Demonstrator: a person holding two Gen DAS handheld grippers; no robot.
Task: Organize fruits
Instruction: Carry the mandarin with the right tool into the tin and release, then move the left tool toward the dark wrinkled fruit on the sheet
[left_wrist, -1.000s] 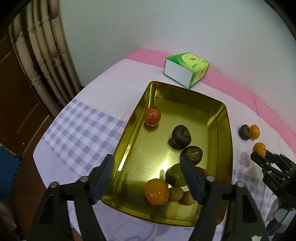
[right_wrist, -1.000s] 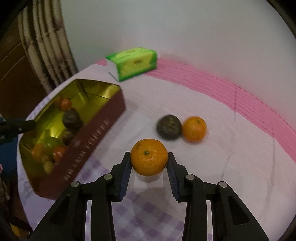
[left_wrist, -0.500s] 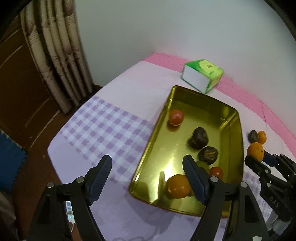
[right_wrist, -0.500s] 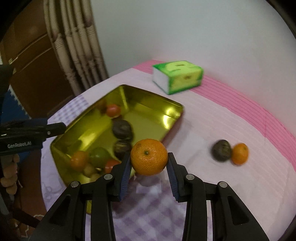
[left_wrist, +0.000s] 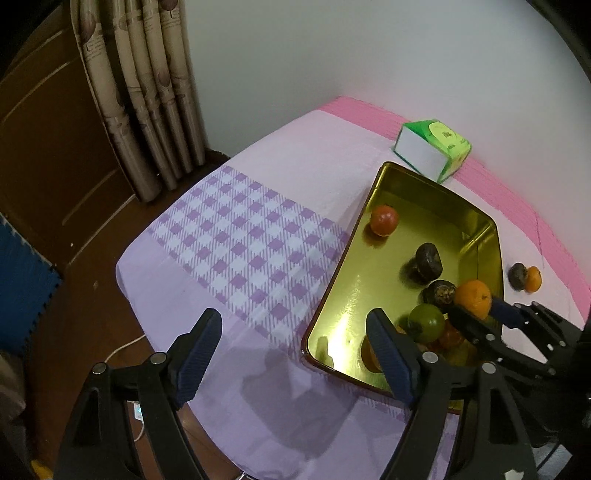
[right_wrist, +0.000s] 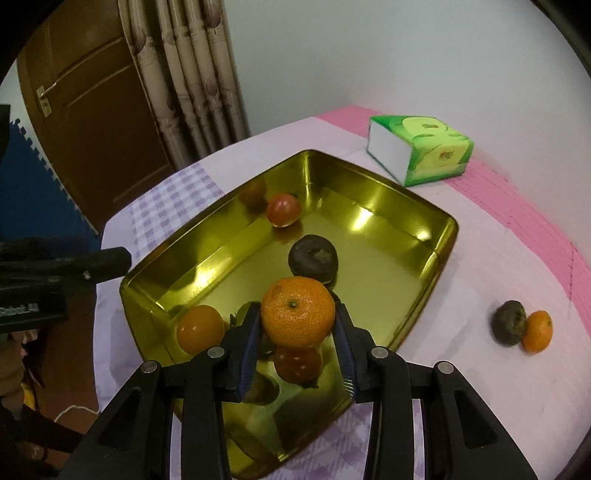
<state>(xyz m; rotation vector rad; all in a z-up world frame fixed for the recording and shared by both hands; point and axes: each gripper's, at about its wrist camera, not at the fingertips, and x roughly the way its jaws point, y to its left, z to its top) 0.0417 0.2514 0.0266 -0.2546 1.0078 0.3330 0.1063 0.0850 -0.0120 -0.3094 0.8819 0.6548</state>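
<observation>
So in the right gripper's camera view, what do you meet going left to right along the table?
Loose orange in the tray → held orange in the right gripper → green tissue box → dark fruit on the cloth → small orange touching it.

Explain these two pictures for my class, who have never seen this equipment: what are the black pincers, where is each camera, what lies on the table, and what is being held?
No robot is here: a person holds a two-finger gripper in each hand, each with a wide-angle camera looking along its fingers. One picture comes from the left gripper, which is open and empty over the checked tablecloth. The other comes from the right gripper, shut on a tangerine and holding it over the gold tray. The tray already holds several fruits: orange, red, green and dark ones. Outside it, on the cloth, lie a dark fruit touching a small orange fruit, with a green tissue box beyond the tray.
</observation>
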